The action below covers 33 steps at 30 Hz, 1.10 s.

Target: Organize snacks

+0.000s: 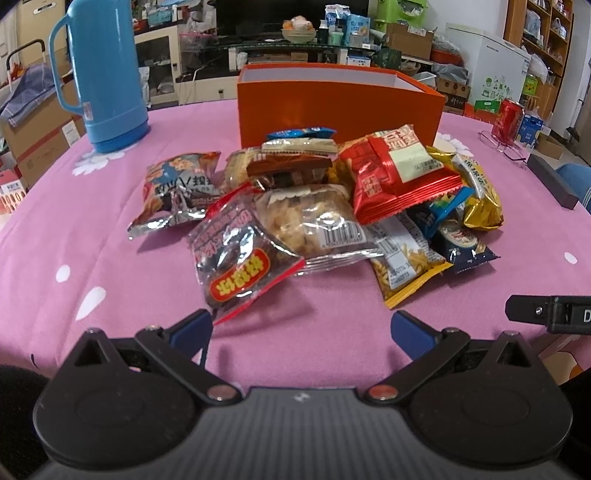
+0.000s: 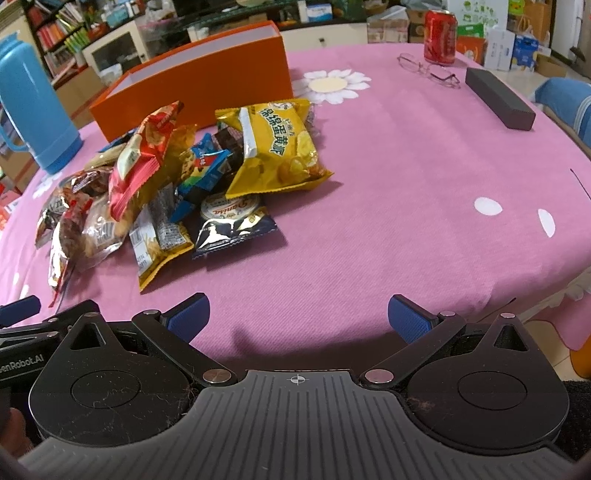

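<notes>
Your left gripper sits at the bottom of its frame with both blue pads spread wide and nothing between them; its left pad is just beside the corner of the nearest packet. Your right gripper is likewise wide open and empty, over bare pink tablecloth, with the heap well to its upper left.

The snack pile fills the middle of the left wrist view, directly in front of one orange box. The box lies with its long axis across that frame, open top up; in the right wrist view it runs diagonally from centre left up toward the top middle.

You can make out roughly ten packets, overlapping, so the exact count is unclear. One clear red-edged packet points a corner toward you. One red packet is propped on top, tilted. One yellow bag lies with its long axis running away from you.

Beyond: one blue thermos upper left, one red can, one pair of glasses and one dark case upper right.
</notes>
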Tool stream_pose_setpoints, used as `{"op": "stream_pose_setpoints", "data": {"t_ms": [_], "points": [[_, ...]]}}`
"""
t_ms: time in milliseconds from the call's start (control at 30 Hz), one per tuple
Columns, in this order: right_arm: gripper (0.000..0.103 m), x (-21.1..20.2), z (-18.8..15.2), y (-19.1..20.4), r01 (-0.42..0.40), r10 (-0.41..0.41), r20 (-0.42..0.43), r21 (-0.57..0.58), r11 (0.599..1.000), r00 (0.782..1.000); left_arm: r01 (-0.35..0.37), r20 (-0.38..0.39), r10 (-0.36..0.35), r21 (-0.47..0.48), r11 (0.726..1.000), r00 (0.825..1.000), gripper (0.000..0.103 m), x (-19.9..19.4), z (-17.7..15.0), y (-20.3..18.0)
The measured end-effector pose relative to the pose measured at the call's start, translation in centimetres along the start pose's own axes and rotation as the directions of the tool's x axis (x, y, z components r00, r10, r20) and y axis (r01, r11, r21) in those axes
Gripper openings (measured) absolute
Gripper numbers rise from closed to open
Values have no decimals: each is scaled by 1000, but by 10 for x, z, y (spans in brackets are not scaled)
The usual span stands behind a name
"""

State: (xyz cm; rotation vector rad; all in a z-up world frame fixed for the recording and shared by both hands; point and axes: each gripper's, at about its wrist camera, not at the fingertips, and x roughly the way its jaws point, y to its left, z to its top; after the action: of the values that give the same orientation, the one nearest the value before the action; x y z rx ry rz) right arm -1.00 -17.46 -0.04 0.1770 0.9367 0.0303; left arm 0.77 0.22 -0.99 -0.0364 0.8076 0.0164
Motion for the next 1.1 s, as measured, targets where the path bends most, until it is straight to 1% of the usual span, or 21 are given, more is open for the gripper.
{"op": "stream_pose_setpoints", "data": {"t_ms": [800,1100], "points": [[93,2,0,1,-2,2,-1,-6,1000,1000,-6,-13,6,13,1000,1000,102,3,-1,-2],[93,7,-1,3,-2,2,-17,-13,1000,1000,-4,-22,4,14,1000,1000,102,6,-2,-2]]}}
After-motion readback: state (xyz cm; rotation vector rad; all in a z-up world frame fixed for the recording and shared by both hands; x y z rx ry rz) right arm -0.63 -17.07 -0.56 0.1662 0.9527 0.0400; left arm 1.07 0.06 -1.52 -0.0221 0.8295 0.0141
